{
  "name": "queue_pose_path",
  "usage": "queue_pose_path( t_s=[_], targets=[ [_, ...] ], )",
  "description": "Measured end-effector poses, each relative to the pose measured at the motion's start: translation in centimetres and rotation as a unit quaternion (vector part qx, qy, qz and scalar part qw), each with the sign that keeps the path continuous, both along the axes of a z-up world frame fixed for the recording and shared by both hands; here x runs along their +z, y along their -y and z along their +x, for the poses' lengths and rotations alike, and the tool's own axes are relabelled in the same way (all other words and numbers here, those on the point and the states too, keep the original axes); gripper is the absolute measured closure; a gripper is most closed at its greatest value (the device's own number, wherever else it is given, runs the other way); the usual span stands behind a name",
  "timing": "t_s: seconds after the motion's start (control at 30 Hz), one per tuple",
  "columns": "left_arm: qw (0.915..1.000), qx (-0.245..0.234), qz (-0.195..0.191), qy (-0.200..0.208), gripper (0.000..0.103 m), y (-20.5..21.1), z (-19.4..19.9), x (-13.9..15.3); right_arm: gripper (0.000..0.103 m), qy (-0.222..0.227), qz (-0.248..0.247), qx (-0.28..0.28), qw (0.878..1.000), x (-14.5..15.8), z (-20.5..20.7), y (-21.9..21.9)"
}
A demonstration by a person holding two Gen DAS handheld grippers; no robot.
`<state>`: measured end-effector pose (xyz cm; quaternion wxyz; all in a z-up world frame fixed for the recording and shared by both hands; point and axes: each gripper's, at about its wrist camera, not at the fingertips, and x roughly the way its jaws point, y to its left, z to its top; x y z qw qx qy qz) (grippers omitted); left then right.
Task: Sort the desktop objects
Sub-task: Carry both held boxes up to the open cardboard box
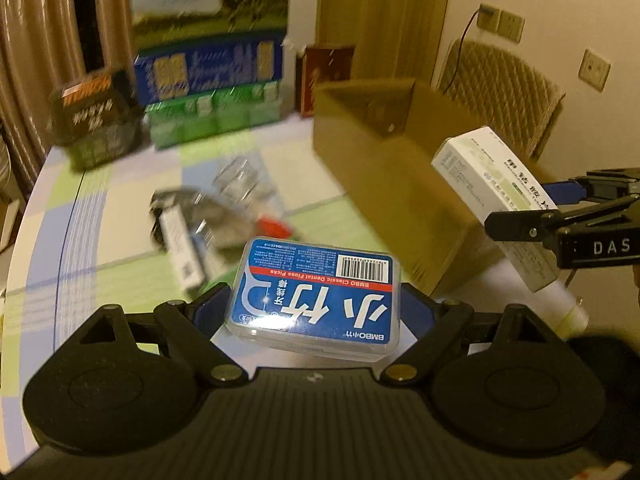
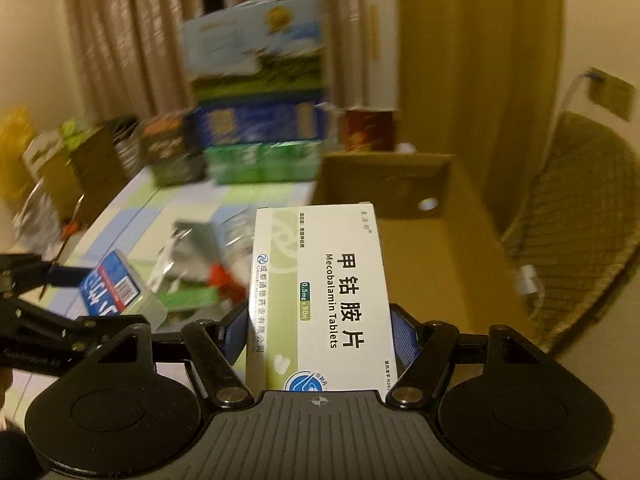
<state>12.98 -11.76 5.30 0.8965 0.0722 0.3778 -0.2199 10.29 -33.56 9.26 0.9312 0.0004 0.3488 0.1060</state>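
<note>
left gripper (image 1: 314, 304): pinching the floss pick box (image 1: 314, 292) between its blue pads (image 1: 208, 310); the clear plastic box with a blue label lies flat across the jaws, lifted off the table (image 1: 100, 216)
right gripper (image 2: 320, 332): clamped on the tablet box (image 2: 320, 296), one blue pad on each long side; the white and green carton points away from the camera, held in the air
floss pick box, other view: seen at the left of the right wrist view (image 2: 116, 288), tilted, in the left gripper's fingers
tablet box, other view: at the right of the left wrist view (image 1: 496, 196), tilted, gripped at its near end
cardboard box (image 1: 392, 168): open, brown, on the table's right part; the tablet box hangs in front of it
clutter (image 1: 208, 216): a blurred heap of foil packs and something red on the checked tablecloth, beyond the floss pick box
stacked cartons (image 1: 212, 64): blue and green ones at the table's far edge, before a curtain
chair (image 2: 576, 232): woven back, right of the cardboard box
</note>
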Motion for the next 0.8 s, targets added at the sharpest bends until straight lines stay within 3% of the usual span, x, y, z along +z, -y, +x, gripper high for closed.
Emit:
queue_pose_path(
  t_s=[0.33, 0.8],
  targets=[
    [0.999, -0.02, -0.035, 0.02, 0.017, 9.6, 2.0, 2.8, 0.035, -0.009, 0.004, -0.049, 0.999, 0.1, 2.7, 6.6],
    [0.9969, -0.075, 0.006, 0.023, 0.017, 15.7, 4.3, 1.6, 0.035, -0.033, 0.015, -0.065, 0.997, -1.9, 5.2, 9.7]
  ],
)
